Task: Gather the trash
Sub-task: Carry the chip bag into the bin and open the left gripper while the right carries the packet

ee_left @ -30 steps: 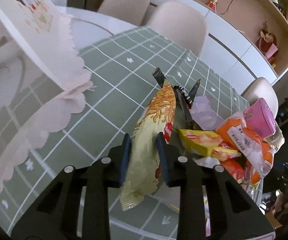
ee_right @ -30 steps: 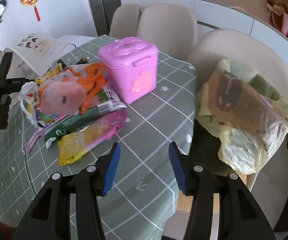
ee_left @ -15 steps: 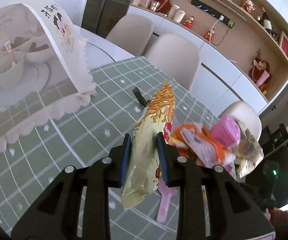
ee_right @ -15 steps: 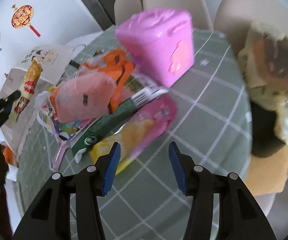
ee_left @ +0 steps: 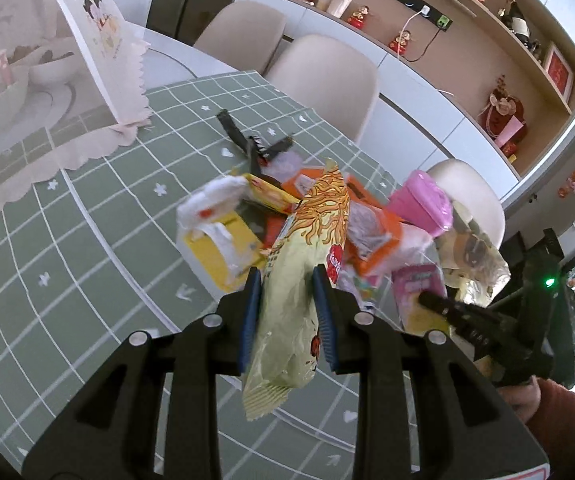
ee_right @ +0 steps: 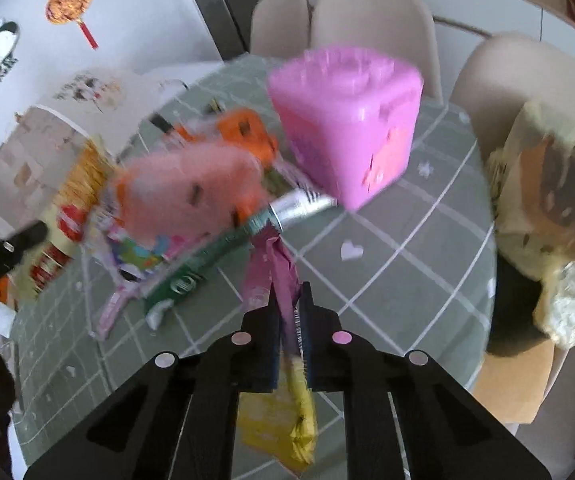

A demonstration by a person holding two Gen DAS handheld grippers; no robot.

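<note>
**Both hand-held grippers on wrappers over the trash pile**

The left hand-held gripper point(ee_left: 287, 312) is clamped on a noodle packet point(ee_left: 303, 280), pale green below with an orange noodle print at the top, held upright above the green checked worktop point(ee_left: 87, 240). The packet's crimped lower end hangs out below the pads.

The right hand-held gripper point(ee_right: 289, 332) is closing, with a pink-and-yellow wrapper point(ee_right: 283, 360) pinched between its pads; the pink end sticks up ahead of the fingers and the yellow end hangs below them.

The rest of the trash lies in a heap point(ee_left: 327, 220) on the worktop ahead of both grippers: orange, yellow, white and green wrappers, blurred in the right wrist view. A pink box point(ee_right: 347, 128) stands on the worktop just beyond the heap. A yellowish bag point(ee_right: 547, 220), partly filled, sits on a chair point(ee_right: 527, 80) past the worktop's edge. A pink mesh food cover point(ee_left: 47, 60) stands over dishes on the far left.
</note>
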